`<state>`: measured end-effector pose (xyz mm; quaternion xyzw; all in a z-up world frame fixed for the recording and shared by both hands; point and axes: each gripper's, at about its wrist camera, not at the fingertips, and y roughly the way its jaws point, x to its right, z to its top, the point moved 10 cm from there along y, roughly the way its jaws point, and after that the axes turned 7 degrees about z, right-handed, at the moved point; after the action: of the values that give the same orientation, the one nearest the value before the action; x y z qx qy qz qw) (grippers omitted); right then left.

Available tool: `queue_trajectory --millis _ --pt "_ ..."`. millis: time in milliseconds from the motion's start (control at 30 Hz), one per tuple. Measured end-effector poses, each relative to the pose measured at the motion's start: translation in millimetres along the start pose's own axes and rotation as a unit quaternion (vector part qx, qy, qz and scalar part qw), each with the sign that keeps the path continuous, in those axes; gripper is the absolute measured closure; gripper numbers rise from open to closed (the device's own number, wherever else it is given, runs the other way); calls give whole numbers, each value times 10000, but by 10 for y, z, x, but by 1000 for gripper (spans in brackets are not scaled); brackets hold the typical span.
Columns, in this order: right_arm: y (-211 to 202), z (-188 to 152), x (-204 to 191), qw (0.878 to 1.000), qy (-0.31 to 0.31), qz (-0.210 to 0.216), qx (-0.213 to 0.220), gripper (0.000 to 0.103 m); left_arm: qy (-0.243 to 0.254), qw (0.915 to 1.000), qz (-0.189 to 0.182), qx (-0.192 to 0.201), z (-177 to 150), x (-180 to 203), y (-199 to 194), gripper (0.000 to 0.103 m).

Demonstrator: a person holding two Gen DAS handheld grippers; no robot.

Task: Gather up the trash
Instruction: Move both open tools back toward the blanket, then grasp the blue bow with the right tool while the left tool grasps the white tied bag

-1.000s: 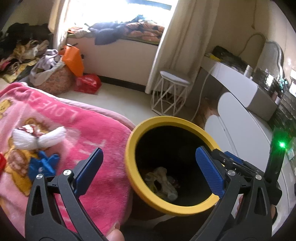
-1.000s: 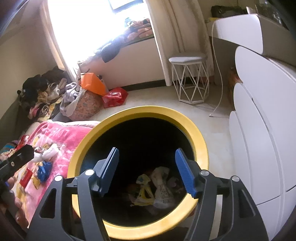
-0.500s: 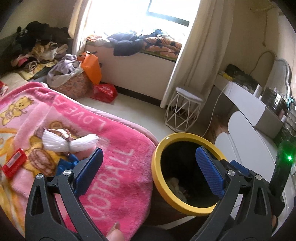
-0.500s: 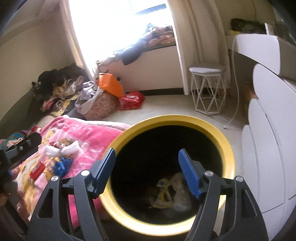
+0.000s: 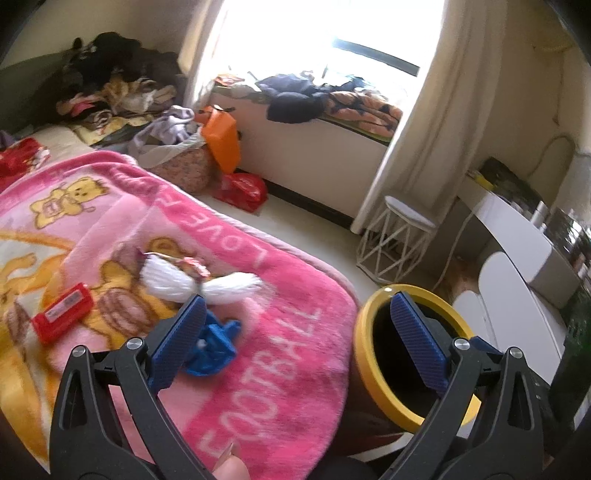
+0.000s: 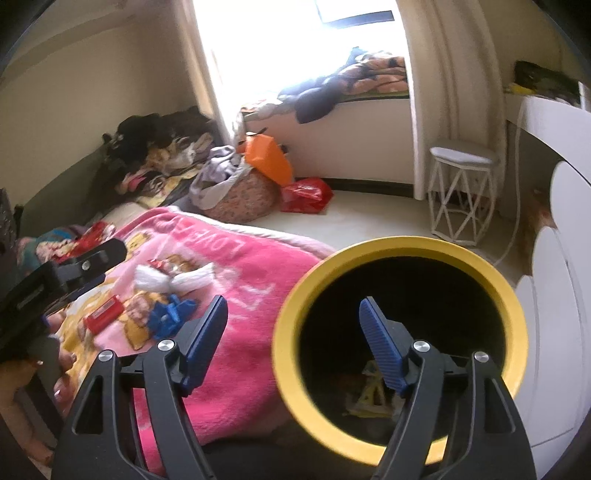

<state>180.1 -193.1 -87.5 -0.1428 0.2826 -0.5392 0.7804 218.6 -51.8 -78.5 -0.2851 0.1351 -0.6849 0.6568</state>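
We note strong daylight from the window (image 5: 332,33), blown out to pure white in both views. The curtain (image 5: 436,122) glows beside it. The inside of the bin (image 6: 402,321) reads near black. The blanket (image 5: 258,314) looks soft with motion blur. Fisheye bending curves the walls, and dark vignette fills the frame corners.

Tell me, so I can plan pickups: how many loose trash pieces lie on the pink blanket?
3: a white wrapper, a blue piece nearer the camera, a red packet left. Folds may hide more.
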Motion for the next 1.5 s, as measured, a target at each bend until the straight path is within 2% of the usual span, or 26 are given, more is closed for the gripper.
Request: queue_trajectory --millis 533,767,933,967,1000,1100,1400,1467,1500 --pt "514 -110 -766 9949 -640 602 -499 30 -703 9951 692 -77 0 -1004 103 11" --pt "806 -206 -1040 9893 -859 887 -778 30 -904 9923 819 -219 0 -1318 236 12" --pt "1043 -283 -1211 9837 -995 1116 -998 30 -1097 9905 719 -407 10 -1436 422 29" --pt "1099 -298 -1245 9824 -1005 1166 -1056 31 -1132 9903 661 -461 7 -1441 464 37" --pt "1141 -301 -1271 9815 -1010 1207 -1094 33 -1161 9900 615 -511 4 -1440 503 42" --pt "1285 -332 -1343 9779 -1046 1319 -1238 39 -1268 9887 458 -656 -14 -1421 618 46" --pt "1709 -537 -1375 9687 -938 1371 -1844 64 -1358 9859 222 -952 -46 -1370 926 49" --pt "1753 -606 -1388 9657 -1007 1389 -1949 80 -1404 9846 205 -1023 -69 -1371 983 57" --pt "1754 -645 -1400 9638 -1010 1450 -1998 83 -1428 9839 175 -1057 -81 -1365 1007 62"
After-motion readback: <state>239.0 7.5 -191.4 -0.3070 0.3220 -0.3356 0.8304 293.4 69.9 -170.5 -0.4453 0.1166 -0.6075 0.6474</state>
